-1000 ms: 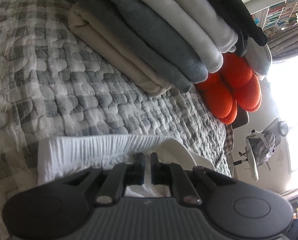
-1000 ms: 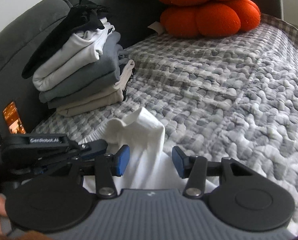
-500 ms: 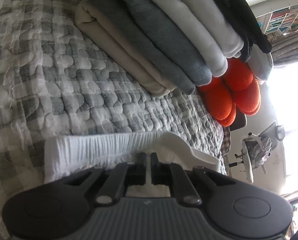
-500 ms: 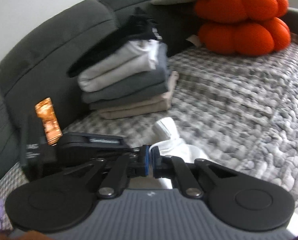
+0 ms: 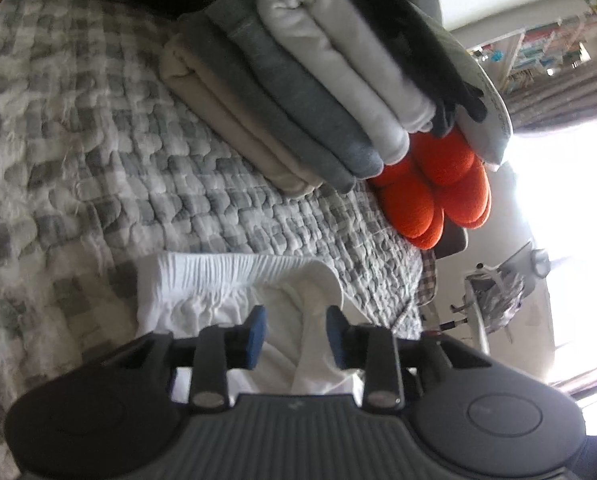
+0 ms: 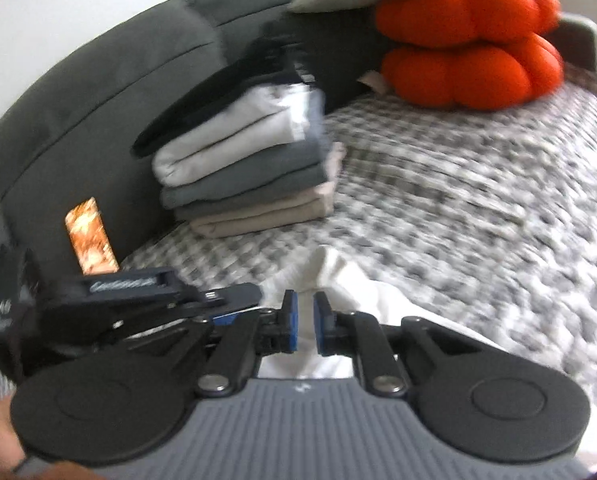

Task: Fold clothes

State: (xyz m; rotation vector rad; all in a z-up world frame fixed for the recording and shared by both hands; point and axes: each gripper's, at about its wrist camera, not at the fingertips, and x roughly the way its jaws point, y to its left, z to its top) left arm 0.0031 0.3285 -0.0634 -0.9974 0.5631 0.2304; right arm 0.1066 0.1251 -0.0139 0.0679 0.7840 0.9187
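1. The white ribbed-knit garment [image 5: 202, 280] lies rumpled on the grey-and-white checked quilted bed cover [image 5: 78, 160], directly under and just ahead of both tools.
2. The left hand-held gripper [image 5: 294, 334] stands with its blue pads spread; a raised fold of the white cloth runs up through the gap, but the pads do not pinch it.
3. The right hand-held gripper [image 6: 303, 328] has its pads drawn near each other with a narrow slot left between them; white cloth shows behind that slot, and with the blur of this view it cannot be told whether any is gripped.
4. In the left wrist view the garment's ribbed hem runs crosswise to the fingers, its long edge left to right, with more of it to the left of the gripper.
5. In the right wrist view the left tool sits just left of the right one, so both are about equally near the cloth.
6. The stack of folded clothes in beige, grey, pale and black [image 6: 242, 164] stands well beyond the garment, against the dark grey headboard [image 6: 98, 92]; a fold or a carry would run that way.
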